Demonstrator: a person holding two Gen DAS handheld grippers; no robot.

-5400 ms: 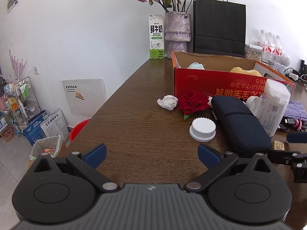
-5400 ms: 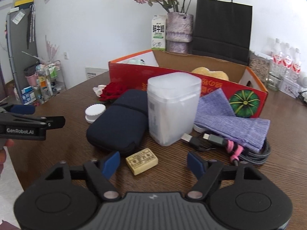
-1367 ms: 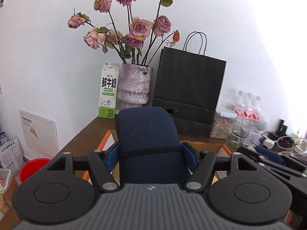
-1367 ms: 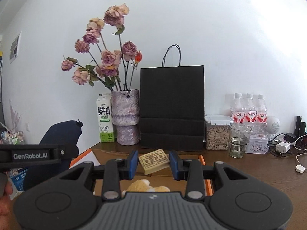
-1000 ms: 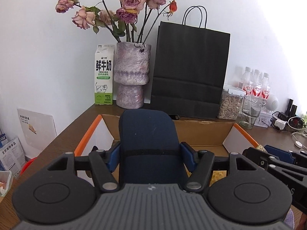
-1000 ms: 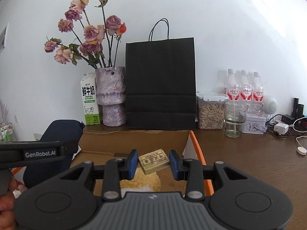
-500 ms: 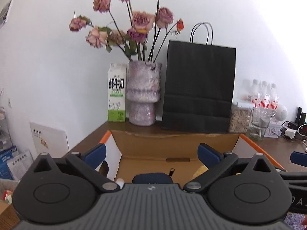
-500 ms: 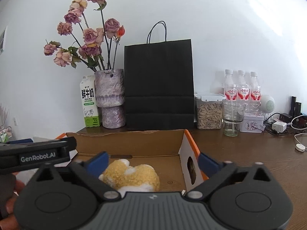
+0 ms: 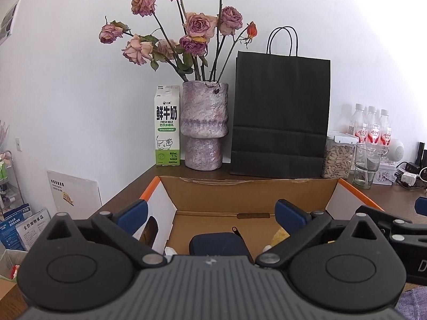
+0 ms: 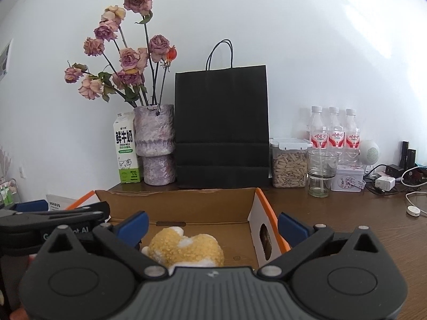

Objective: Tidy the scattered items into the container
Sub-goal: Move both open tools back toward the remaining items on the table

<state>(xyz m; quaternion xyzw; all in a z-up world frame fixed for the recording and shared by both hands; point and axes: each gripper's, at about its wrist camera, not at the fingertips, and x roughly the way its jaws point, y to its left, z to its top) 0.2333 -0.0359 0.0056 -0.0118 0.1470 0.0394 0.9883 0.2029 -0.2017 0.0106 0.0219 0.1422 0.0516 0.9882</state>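
Lower centre: one cardboard box (image 9: 248,194) holds one navy zip case (image 9: 217,242) and one yellow plush toy (image 10: 184,248). Left tool (image 9: 210,213) and right tool (image 10: 212,225) both gape, empty. Right: three bottles (image 10: 335,130).

Box (image 9: 248,194): brown, orange rim
Case (image 9: 217,242): navy
Plush (image 10: 184,248): yellow, white patches
Bag (image 9: 280,114): black
Vase (image 9: 204,125): mottled purple

The dark wooden worktop (image 10: 333,229) carries an open cardboard box (image 10: 176,200). Behind it, along the wall, stand a milk carton (image 9: 167,129), a purple vase (image 9: 204,125), a black paper bag (image 9: 280,114), a jar (image 10: 288,165), a glass (image 10: 321,173) and three bottles (image 10: 335,130) (chargers and cables lie at the right)
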